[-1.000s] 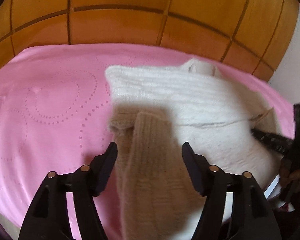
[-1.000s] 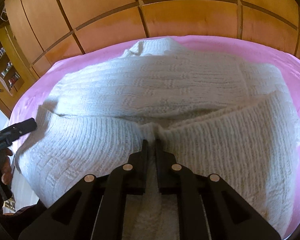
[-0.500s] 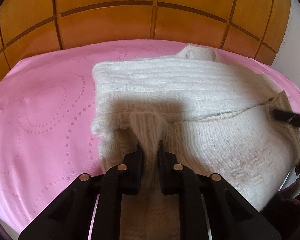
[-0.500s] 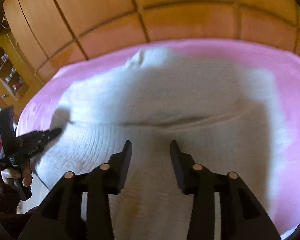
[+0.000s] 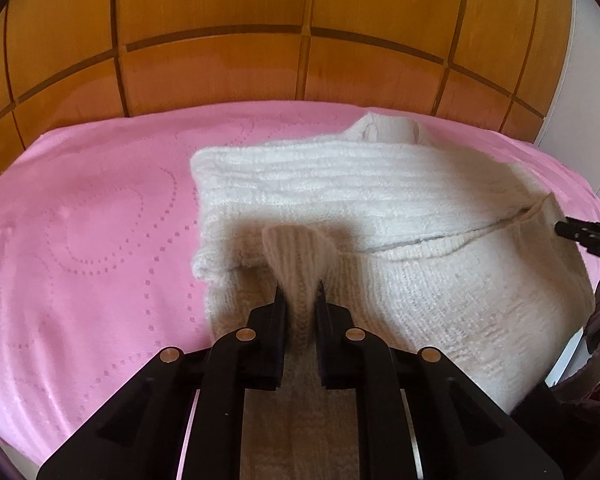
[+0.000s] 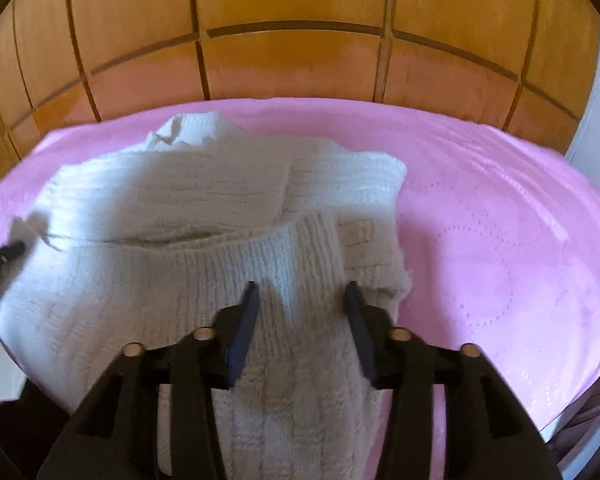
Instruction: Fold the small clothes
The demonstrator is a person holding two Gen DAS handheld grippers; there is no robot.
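Nearest, the left claw [image 5: 299, 300] is clenched on a raised ribbed fold of the cream knitted sweater [image 5: 380, 216], which lies on the pink bedspread [image 5: 80, 240]. The right claw [image 6: 300, 300] hangs released over the sweater's folded-up hem, its jaws apart with knit below them; they have just opened and closed again by the record, though the view shows them parted. The lower part is already doubled over the body; judging by this, squaring and a further fold remain. Beyond stands a panelled wooden headboard [image 5: 300, 60].
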